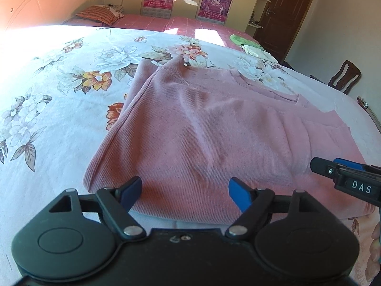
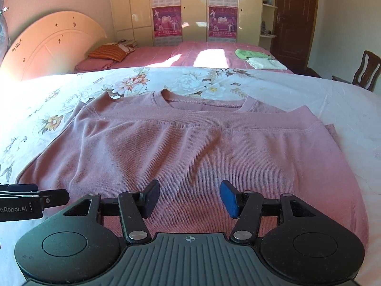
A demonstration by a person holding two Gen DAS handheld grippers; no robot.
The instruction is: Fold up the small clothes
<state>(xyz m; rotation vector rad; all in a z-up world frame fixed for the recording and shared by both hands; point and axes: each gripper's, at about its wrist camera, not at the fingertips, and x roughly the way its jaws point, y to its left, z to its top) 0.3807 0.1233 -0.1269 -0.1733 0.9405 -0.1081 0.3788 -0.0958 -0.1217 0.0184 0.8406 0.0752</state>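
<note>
The pink top lies on the flowered sheet of the bed, its lower half already doubled up over the chest, so the hem band runs just below the neckline. To my eye one fold is done and both tools are letting go.

The left tongs stand spread above the near left corner of the top, nothing between the pads. The right tongs hover over the near fold edge, also apart, pinching nothing; the cloth lies flat beneath them.

The next move probably calls for a fresh hold on one side edge, to bring it across the middle, with both layers taken together so that the fold does not slip.

Further back, an orange pillow lies by the headboard, green and pale folded cloths sit on the red bedspread, and a wooden chair stands at the right. All are well apart from the top; nothing stands in the way.
</note>
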